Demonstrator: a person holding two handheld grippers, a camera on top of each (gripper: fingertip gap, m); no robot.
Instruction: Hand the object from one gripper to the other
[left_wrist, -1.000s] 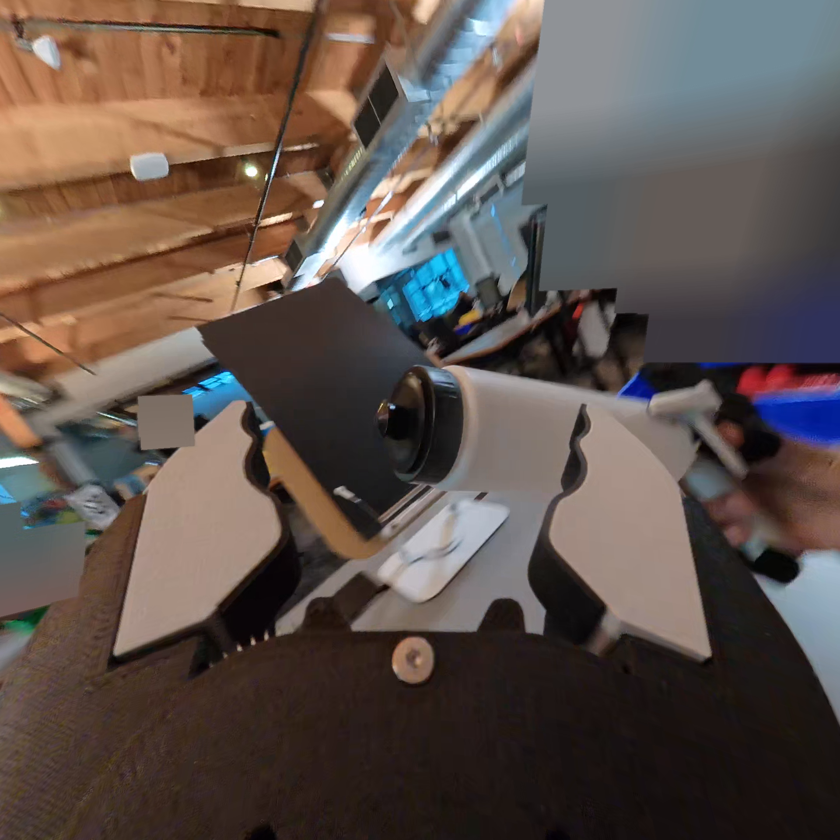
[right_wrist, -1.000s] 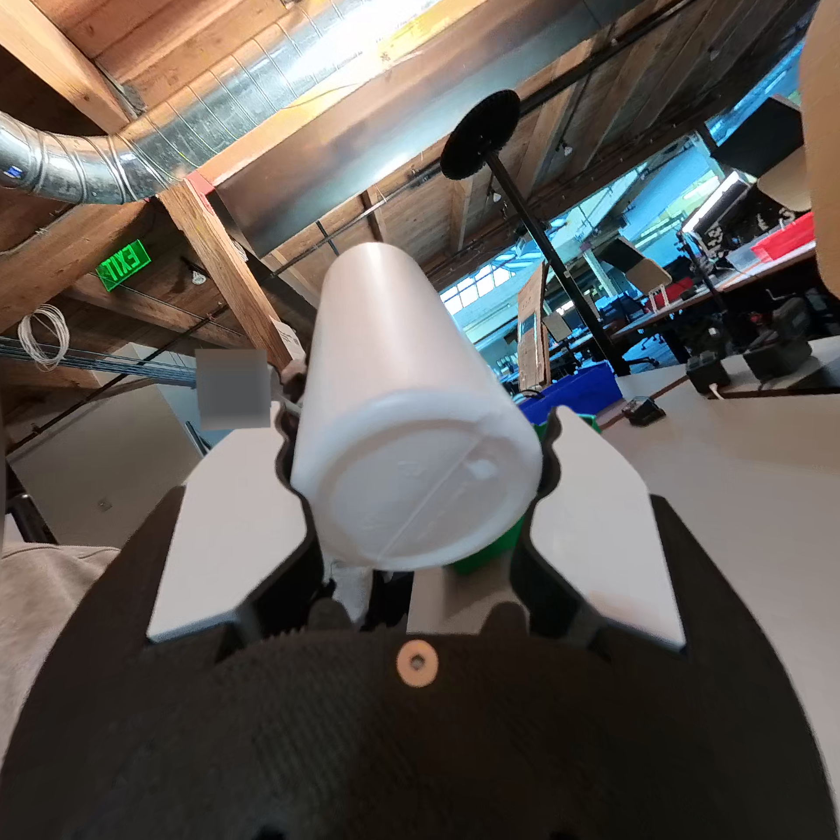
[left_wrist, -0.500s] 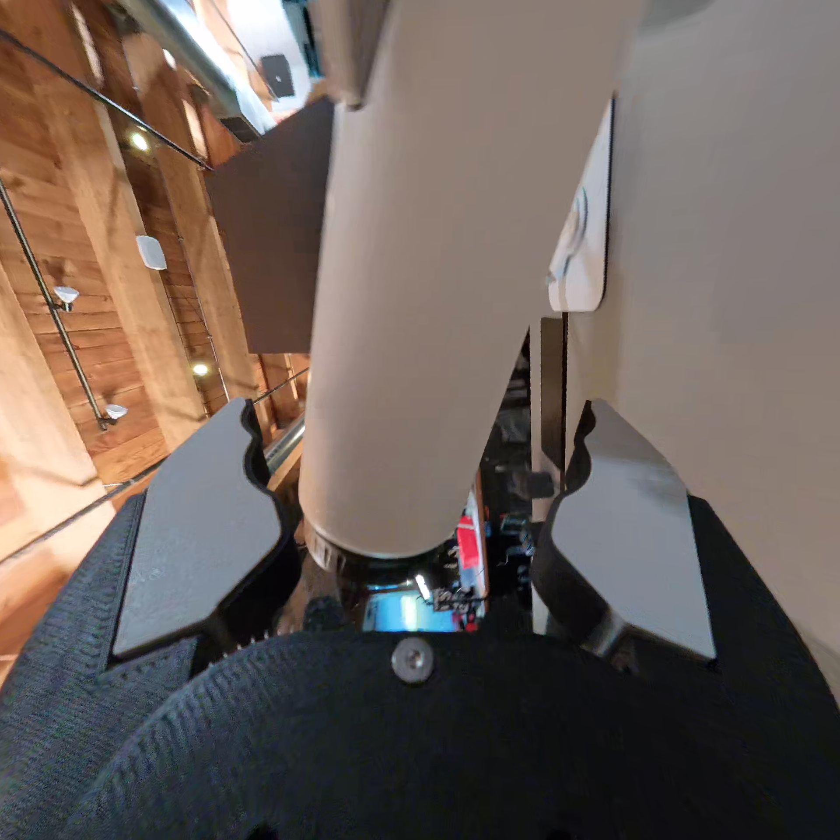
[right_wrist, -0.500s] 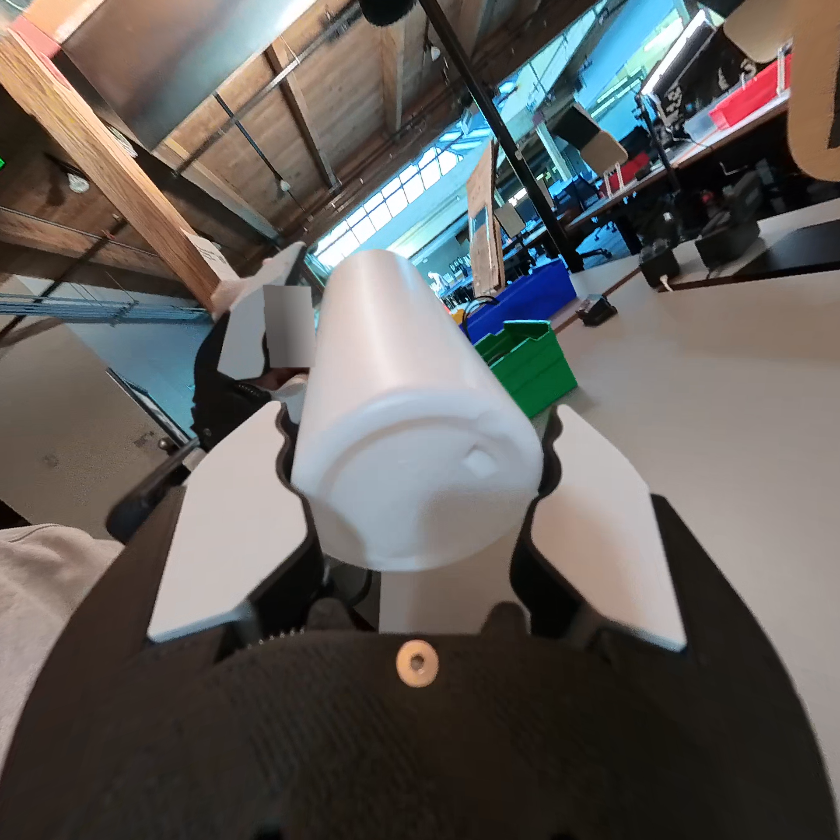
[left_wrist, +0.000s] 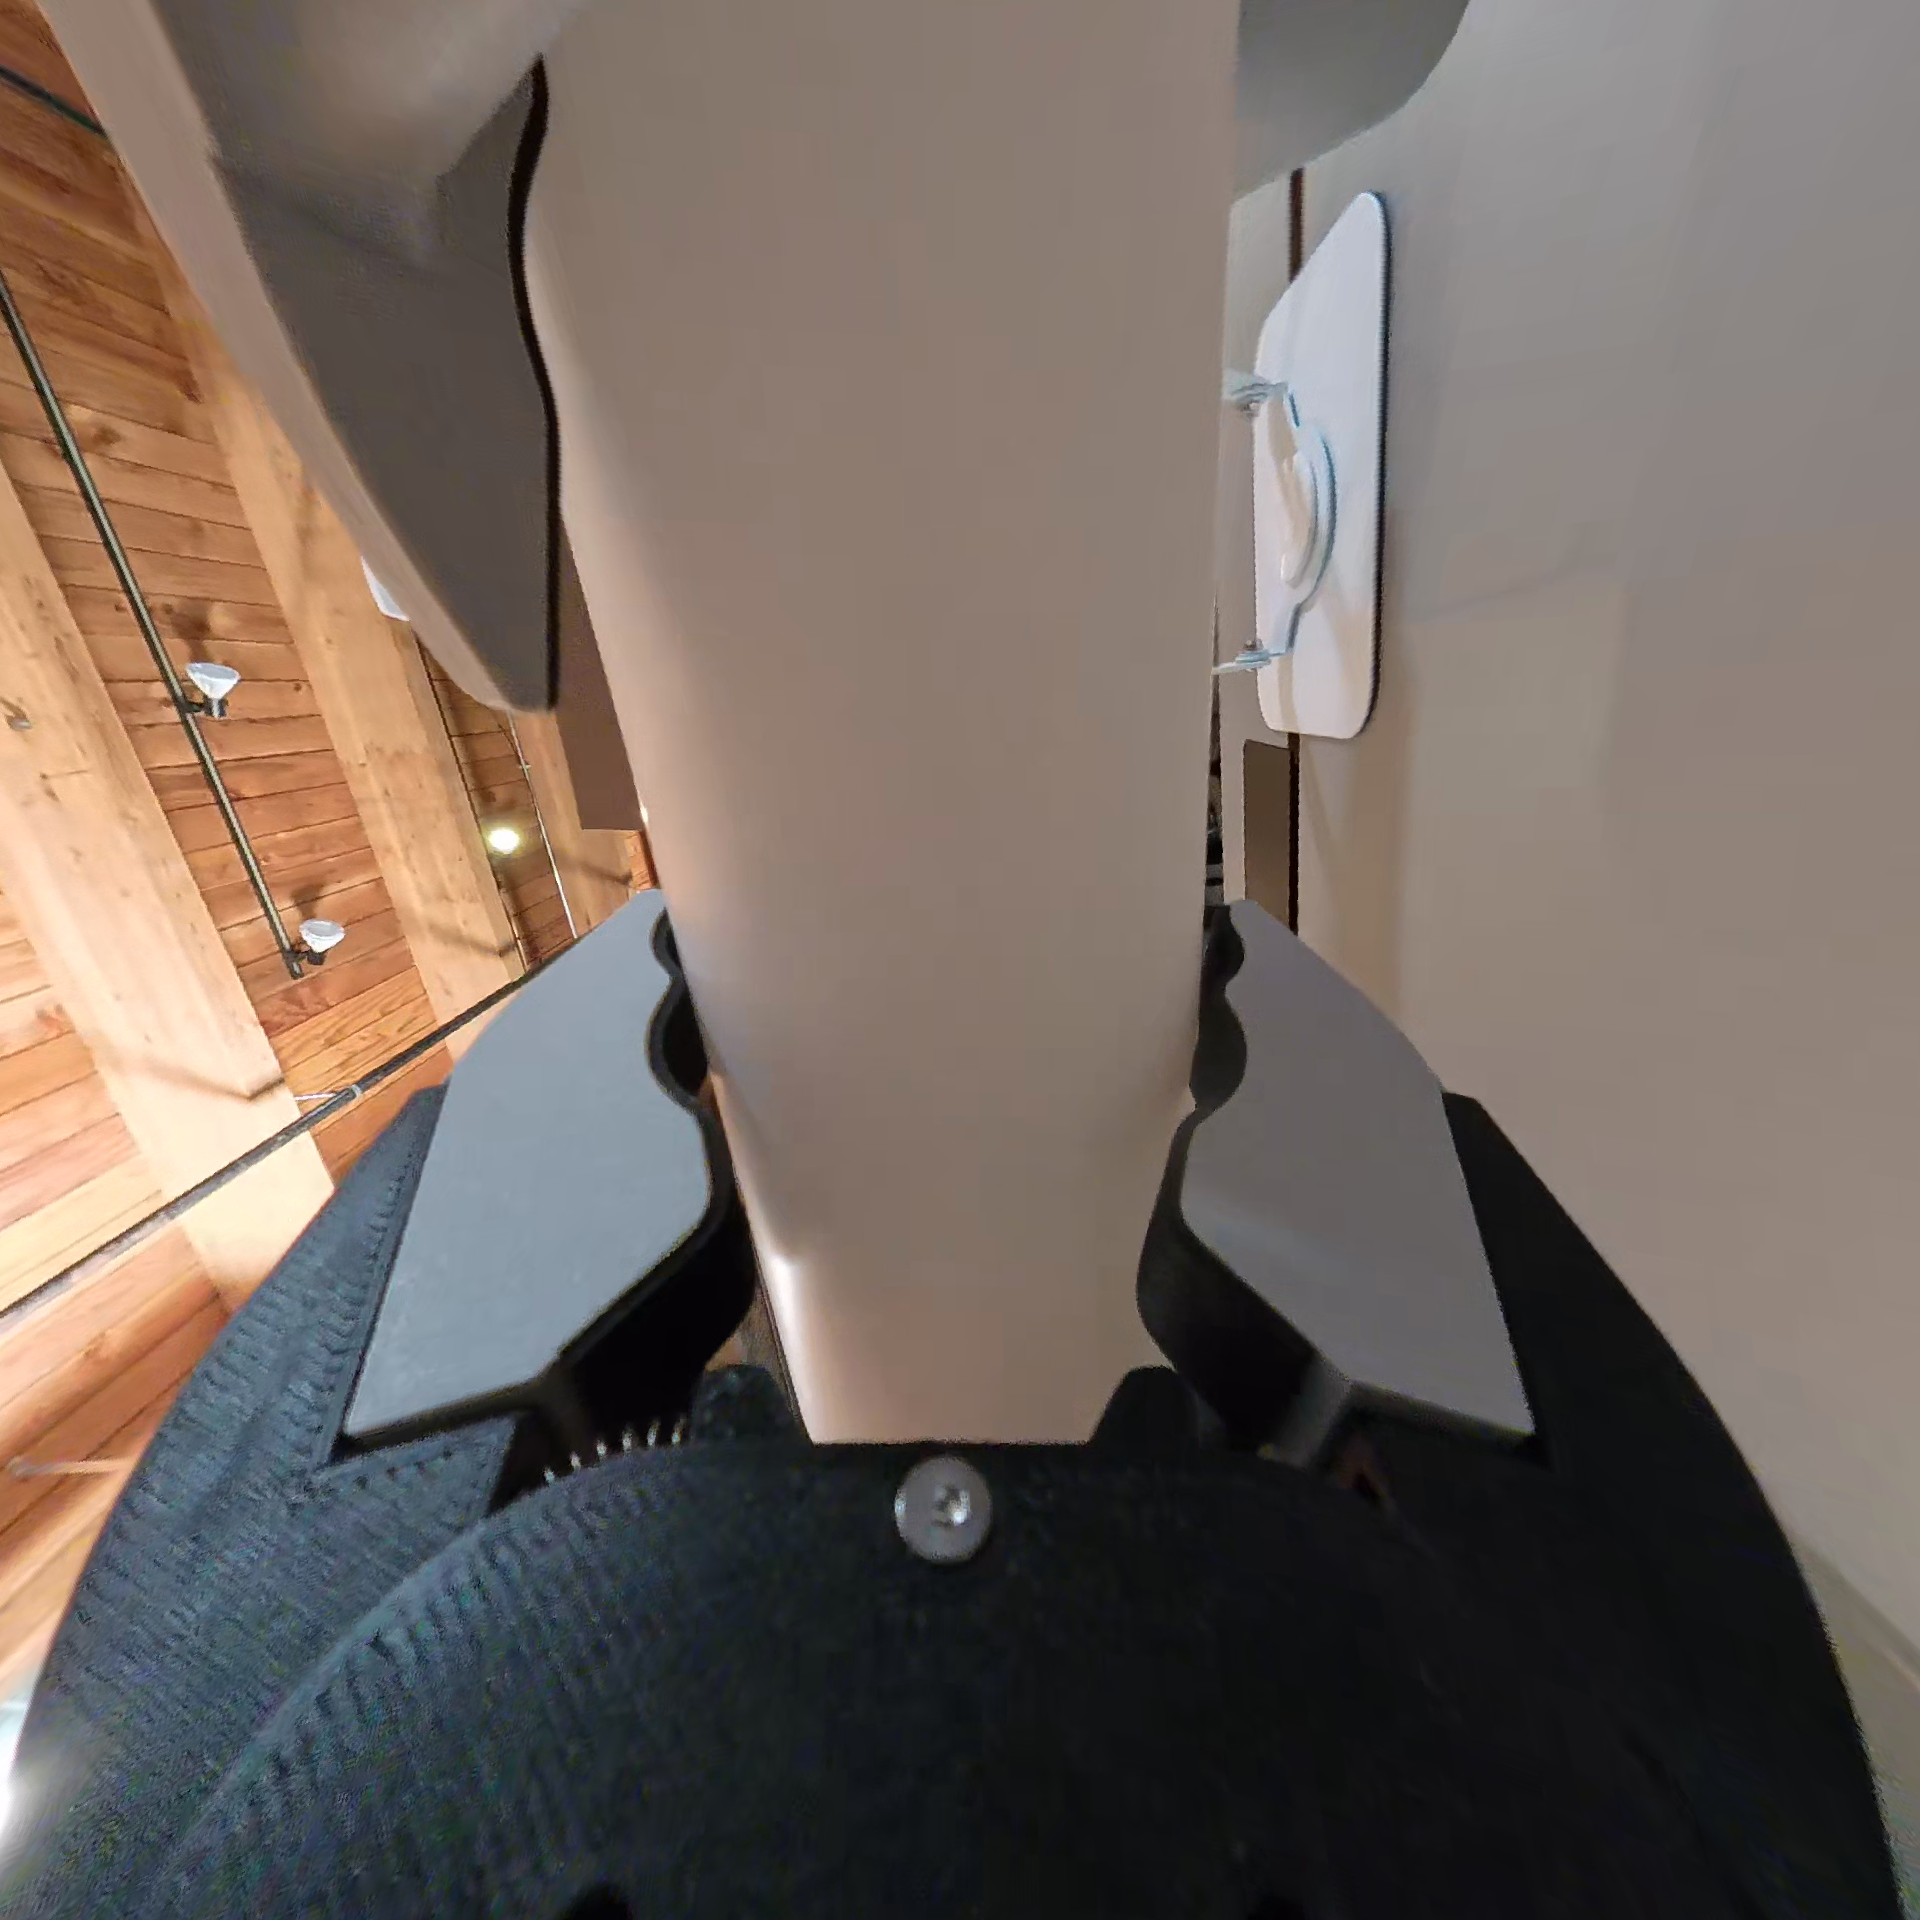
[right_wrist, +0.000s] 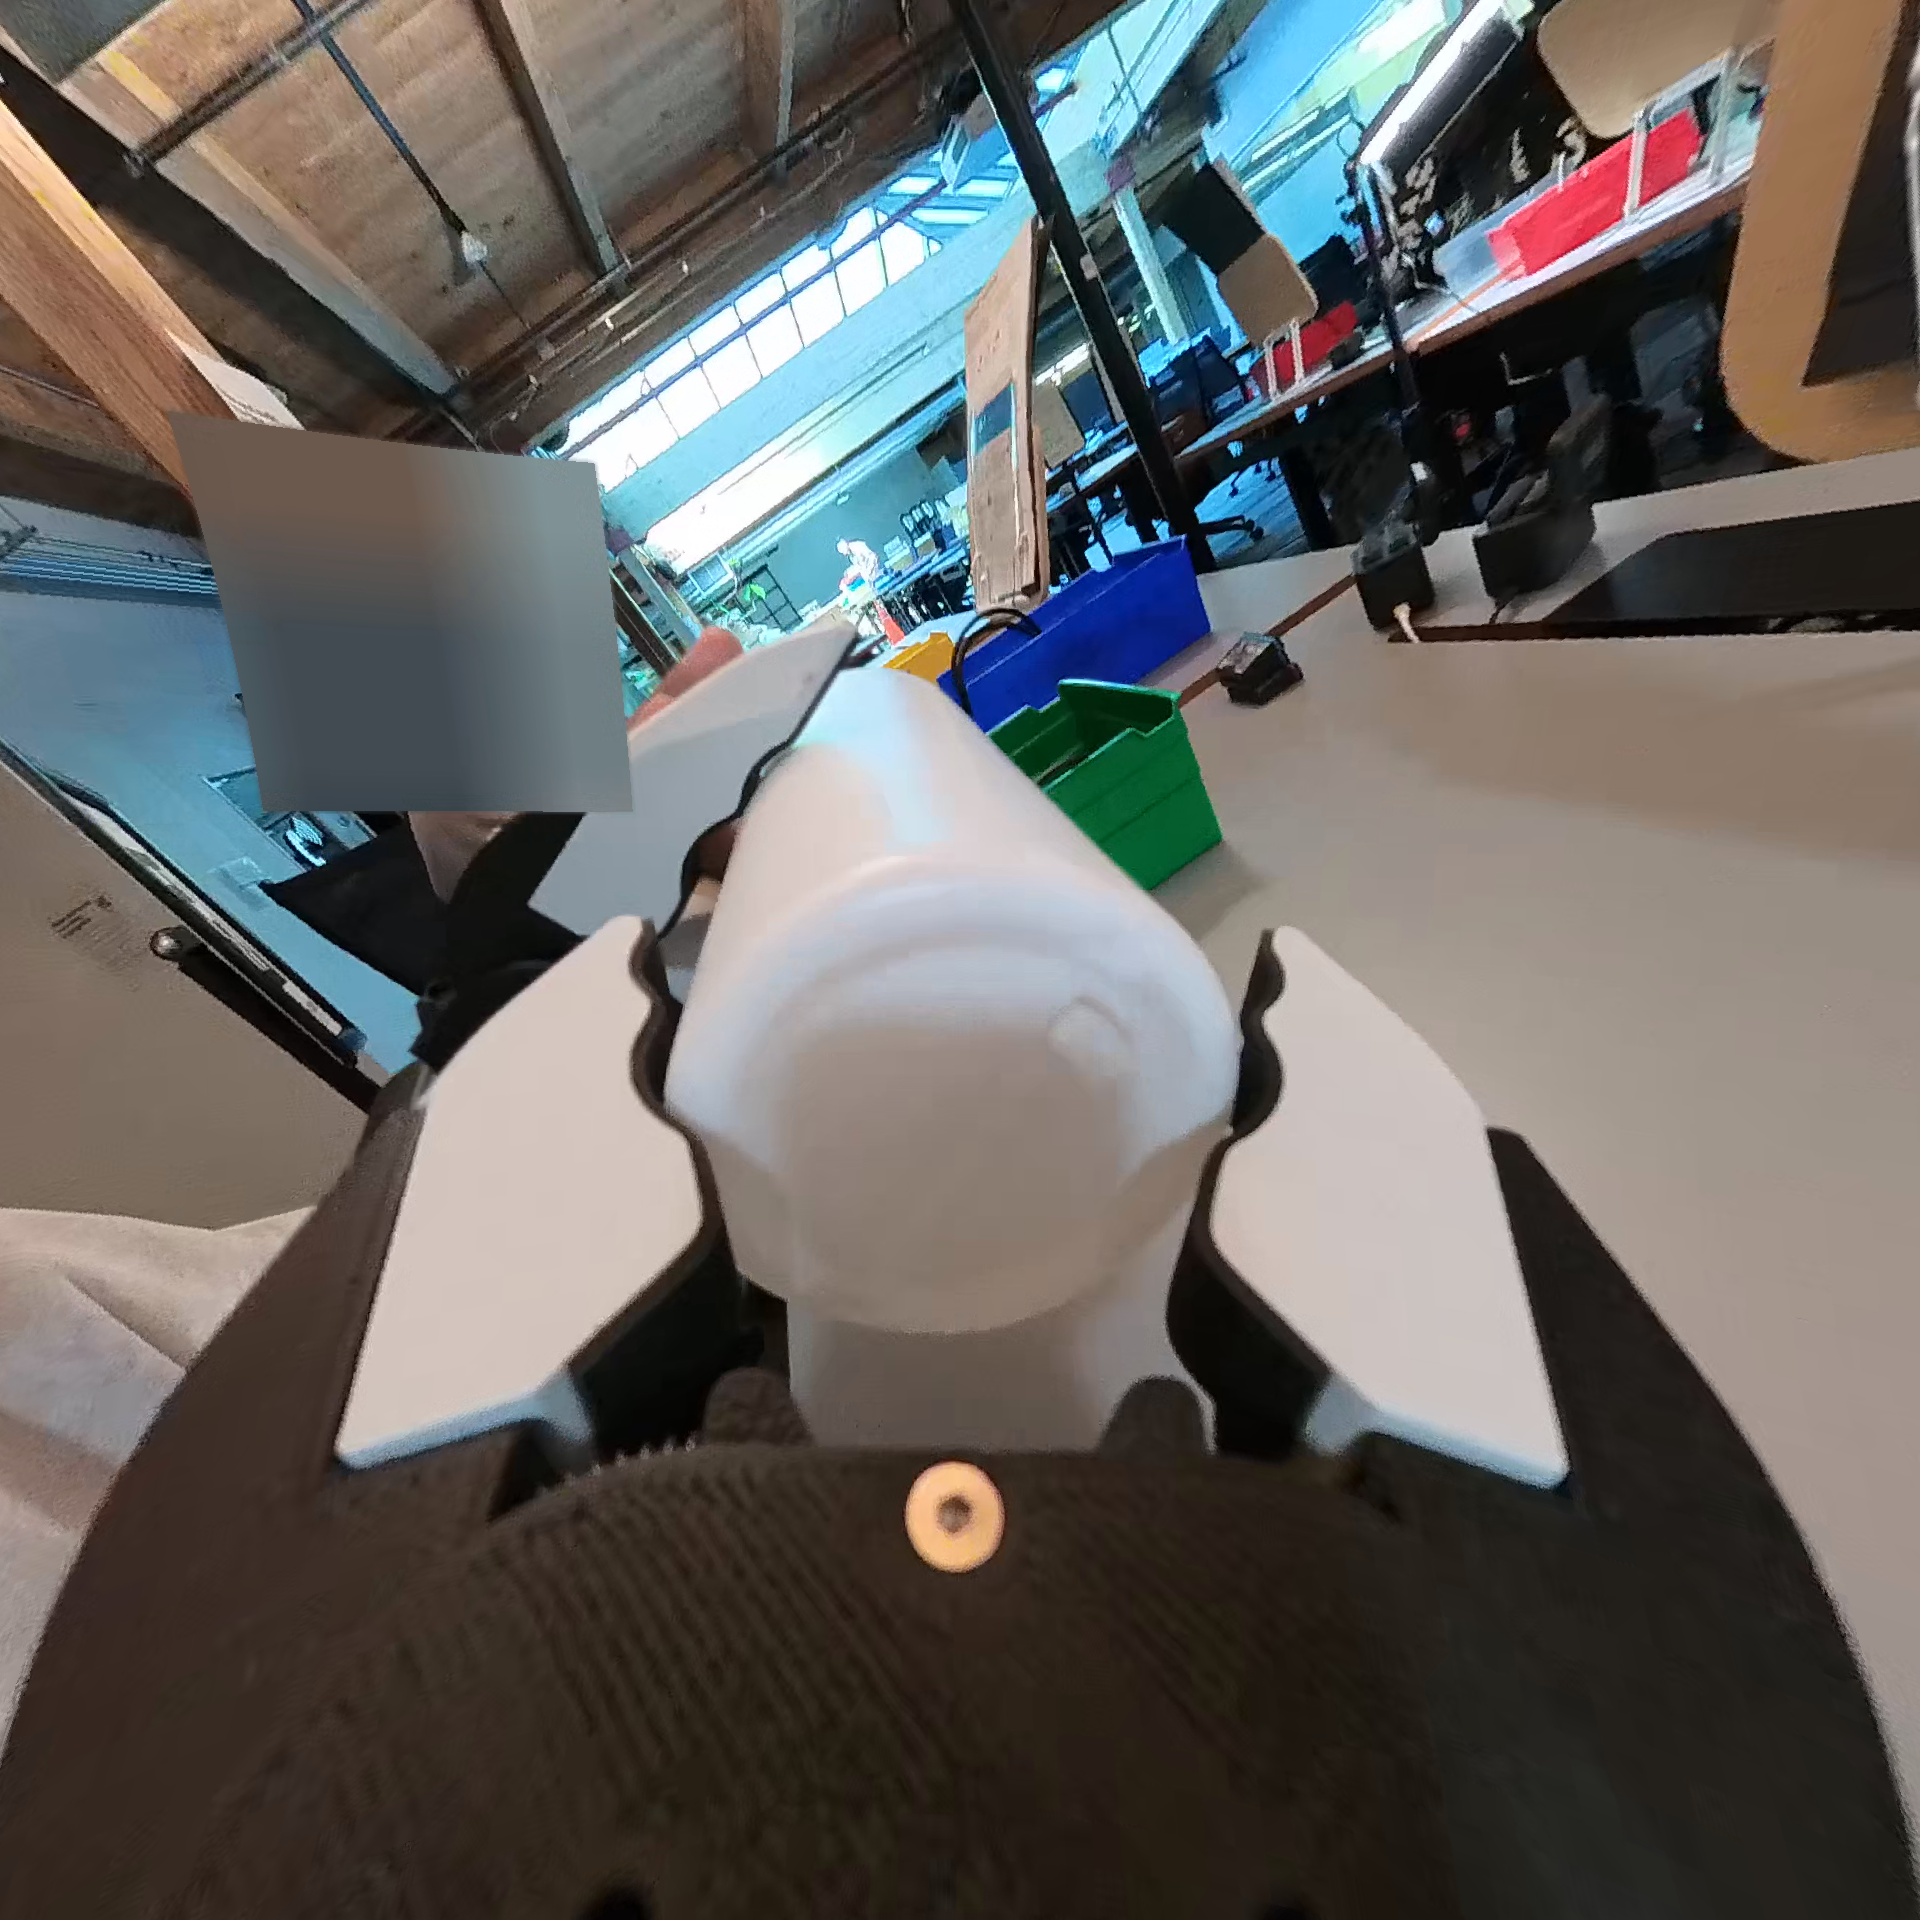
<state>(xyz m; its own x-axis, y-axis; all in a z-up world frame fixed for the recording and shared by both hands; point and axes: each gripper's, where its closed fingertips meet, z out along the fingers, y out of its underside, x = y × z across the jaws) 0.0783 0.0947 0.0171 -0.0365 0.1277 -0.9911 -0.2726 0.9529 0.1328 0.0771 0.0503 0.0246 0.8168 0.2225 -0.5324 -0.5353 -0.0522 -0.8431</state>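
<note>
A white cylindrical bottle (left_wrist: 904, 623) runs straight away from my left gripper (left_wrist: 935, 956), whose jaws press on both its sides. At the bottle's far end, the right gripper's grey finger (left_wrist: 416, 364) shows beside it. In the right wrist view, the bottle's flat base (right_wrist: 935, 1039) faces the camera. My right gripper (right_wrist: 951, 966) is shut on the bottle near that base. The left gripper's finger (right_wrist: 707, 769) lies against the bottle's far end. Both grippers hold the bottle in the air above the table.
A white table (right_wrist: 1558, 935) lies below, with a green bin (right_wrist: 1122, 779), a blue bin (right_wrist: 1091, 623) and black power adapters (right_wrist: 1392, 571) at its back. A white pad (left_wrist: 1320, 468) lies on the table. A person's light sleeve (right_wrist: 104, 1351) is at the left. Across from one pair of fingers to the other is roughly 5 centimeters.
My left gripper has slid further along the bottle and its jaws have closed onto it. My right gripper has kept its grip and tilted down toward the table.
</note>
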